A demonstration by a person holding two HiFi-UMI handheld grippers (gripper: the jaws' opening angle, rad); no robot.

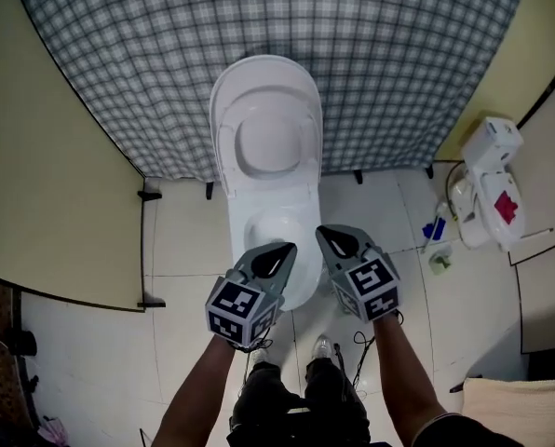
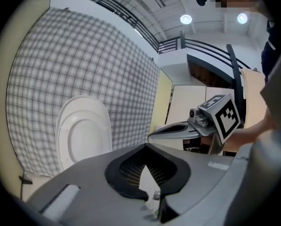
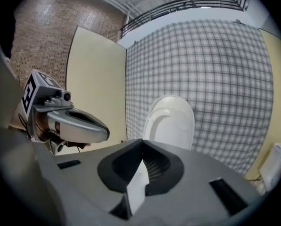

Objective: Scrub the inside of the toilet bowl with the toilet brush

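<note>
The white toilet [image 1: 301,208] stands with its lid [image 1: 268,138] raised against the checked backdrop, and the bowl [image 1: 263,226] is open. My left gripper [image 1: 287,248] hovers over the bowl's front rim, shut with nothing in it. My right gripper [image 1: 322,233] is just right of it, also shut and empty. A thin blue-and-white brush handle [image 1: 437,223] stands in a small holder [image 1: 439,261] on the floor at the right, away from both grippers. The left gripper view shows the lid [image 2: 81,135] and the right gripper [image 2: 152,135]. The right gripper view shows the lid [image 3: 171,121] and the left gripper [image 3: 105,134].
A checked cloth wall [image 1: 399,54] stands behind the toilet. Yellow partitions [image 1: 54,156] flank it on the left and far right. A white appliance with a red patch [image 1: 492,184] lies on the tiled floor at the right. The person's shoes [image 1: 319,347] stand just before the bowl.
</note>
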